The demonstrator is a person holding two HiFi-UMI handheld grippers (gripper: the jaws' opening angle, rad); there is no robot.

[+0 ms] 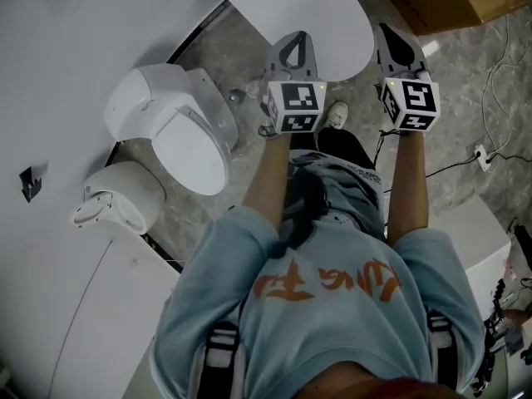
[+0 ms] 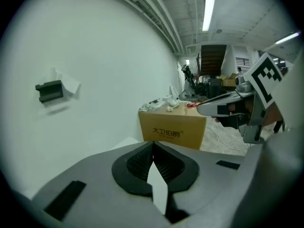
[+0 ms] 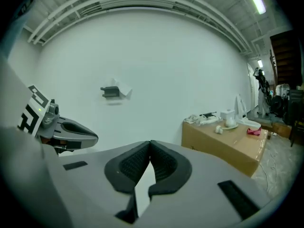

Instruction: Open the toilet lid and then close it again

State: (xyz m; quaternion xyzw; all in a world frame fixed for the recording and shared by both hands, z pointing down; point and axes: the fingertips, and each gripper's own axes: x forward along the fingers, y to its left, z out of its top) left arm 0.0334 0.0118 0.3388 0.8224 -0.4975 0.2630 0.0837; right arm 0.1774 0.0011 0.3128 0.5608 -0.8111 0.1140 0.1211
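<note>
The white toilet (image 1: pixel 174 123) stands against the wall at the left of the head view, with its lid (image 1: pixel 193 150) down. My left gripper (image 1: pixel 293 41) is held out in front of the person, to the right of the toilet and apart from it, jaws shut and empty. My right gripper (image 1: pixel 391 38) is beside it, further right, also shut and empty. In the left gripper view the closed pads (image 2: pixel 153 146) point at a cardboard box, and the toilet is out of sight. In the right gripper view the closed pads (image 3: pixel 150 145) face the white wall.
A white rounded unit (image 1: pixel 116 199) sits beside the toilet. A white oval panel (image 1: pixel 307 7) lies ahead of the grippers. A cardboard box (image 2: pixel 173 127) with small items on top stands on the floor. Cables (image 1: pixel 490 81) trail at the right. A dark bracket (image 3: pixel 110 92) is on the wall.
</note>
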